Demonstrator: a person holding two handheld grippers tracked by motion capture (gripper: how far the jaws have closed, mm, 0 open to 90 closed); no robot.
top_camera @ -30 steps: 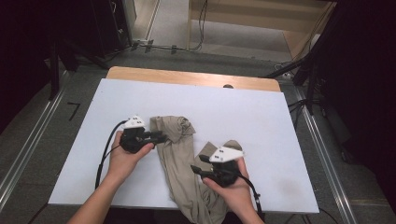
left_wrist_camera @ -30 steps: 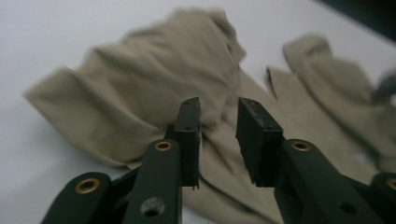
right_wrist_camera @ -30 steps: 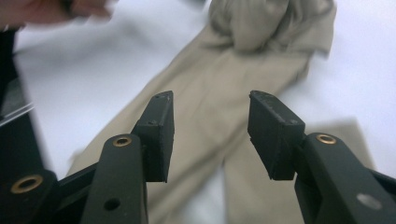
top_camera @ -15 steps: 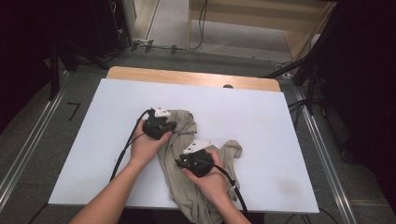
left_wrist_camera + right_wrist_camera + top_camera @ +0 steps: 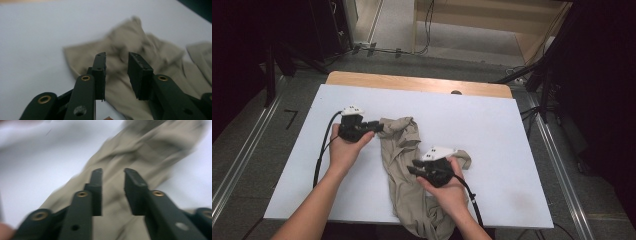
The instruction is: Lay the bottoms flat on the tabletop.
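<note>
Between both pairs of jaws there's a gap with nothing pinched. Left gripper [image 5: 116, 75]: jaws part-open, just been opening, cloth [image 5: 140, 57] lying ahead of and below the tips, not clamped. Right gripper [image 5: 112, 192]: same, narrow gap, just been opening, cloth [image 5: 130, 157] running under and past the tips, no grip.

From the high view the cloth [image 5: 404, 150] is a crumpled strip on the table [image 5: 512, 130], its far end just ahead of the left gripper [image 5: 377, 127], its mid-section under the right gripper [image 5: 412, 169], near end hanging over the table edge.

Risks, as I read it:
- Overhang weight can drag the cloth off once either end is lifted with no hold.
- Narrow gap over bunched folds: jaws may pinch several layers or just a wrinkle, so it slips out on pull.
- Tips so low may push the fabric ahead instead of catching it.
- Uneven pull from the two sides would twist it further.
</note>
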